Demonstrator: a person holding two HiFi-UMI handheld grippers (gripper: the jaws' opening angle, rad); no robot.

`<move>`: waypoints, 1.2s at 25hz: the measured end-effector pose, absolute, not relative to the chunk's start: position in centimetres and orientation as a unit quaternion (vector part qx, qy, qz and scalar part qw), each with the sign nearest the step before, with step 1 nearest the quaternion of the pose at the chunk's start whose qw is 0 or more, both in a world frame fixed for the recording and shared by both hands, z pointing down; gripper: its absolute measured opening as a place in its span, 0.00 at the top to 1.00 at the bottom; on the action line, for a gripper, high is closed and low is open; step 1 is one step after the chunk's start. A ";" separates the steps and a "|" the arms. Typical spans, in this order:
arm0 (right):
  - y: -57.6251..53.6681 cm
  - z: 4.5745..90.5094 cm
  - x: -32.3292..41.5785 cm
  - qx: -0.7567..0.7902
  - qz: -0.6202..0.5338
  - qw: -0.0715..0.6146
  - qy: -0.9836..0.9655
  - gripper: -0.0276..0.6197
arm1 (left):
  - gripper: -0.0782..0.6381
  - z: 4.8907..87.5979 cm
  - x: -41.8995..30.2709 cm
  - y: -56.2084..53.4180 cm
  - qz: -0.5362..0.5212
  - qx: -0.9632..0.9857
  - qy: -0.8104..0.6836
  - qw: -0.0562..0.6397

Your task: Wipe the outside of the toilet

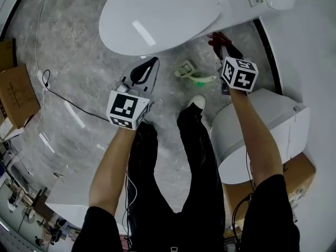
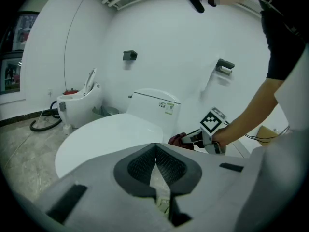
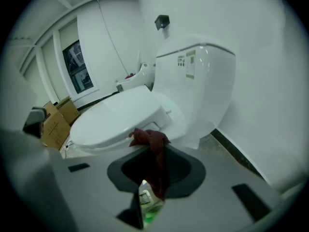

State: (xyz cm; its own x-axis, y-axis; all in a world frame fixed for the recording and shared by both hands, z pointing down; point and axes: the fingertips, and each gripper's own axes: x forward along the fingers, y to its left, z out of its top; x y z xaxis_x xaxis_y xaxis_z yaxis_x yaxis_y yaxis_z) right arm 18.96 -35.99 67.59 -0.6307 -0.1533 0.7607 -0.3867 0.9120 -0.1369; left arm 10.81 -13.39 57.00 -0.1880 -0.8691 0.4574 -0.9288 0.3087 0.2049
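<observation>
A white toilet (image 1: 157,14) with its lid down fills the top of the head view; its tank (image 3: 198,76) stands against the wall. My right gripper (image 1: 221,45) is shut on a dark red cloth (image 1: 216,38), held at the bowl's right side just below the seat, near the tank. In the right gripper view the cloth (image 3: 152,141) bunches out of the right gripper (image 3: 157,153) in front of the seat rim (image 3: 120,129); whether it touches, I cannot tell. My left gripper (image 1: 151,63) hangs shut and empty over the floor in front of the bowl. Its pads (image 2: 145,163) meet.
A green spray bottle (image 1: 190,72) lies on the grey floor between the grippers. A second white toilet (image 1: 252,130) stands close at my right, the person's legs (image 1: 194,156) beside it. Cardboard boxes (image 1: 16,91) and a cable (image 1: 63,98) lie left.
</observation>
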 end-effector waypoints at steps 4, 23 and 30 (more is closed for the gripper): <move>-31.1 61.9 18.7 0.139 0.145 0.377 -0.904 0.85 | 0.88 51.9 8.5 -11.5 0.046 0.577 -0.780 0.237; -13.5 27.6 11.1 0.115 0.107 0.222 -0.962 0.84 | 0.88 23.5 1.2 2.7 0.068 0.585 -0.794 0.150; -15.5 17.9 14.3 0.133 0.141 0.175 -0.965 0.84 | 0.88 15.9 4.0 2.0 0.082 0.584 -0.799 0.121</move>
State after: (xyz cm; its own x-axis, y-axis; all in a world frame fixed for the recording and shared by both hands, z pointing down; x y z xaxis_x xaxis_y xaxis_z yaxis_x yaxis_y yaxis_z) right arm 14.26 -15.52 17.95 -0.9035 -0.2075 0.3749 -0.3062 0.9247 -0.2261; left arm 3.95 2.04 15.86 -0.2898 -0.9125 0.2886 -0.9522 0.3053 0.0093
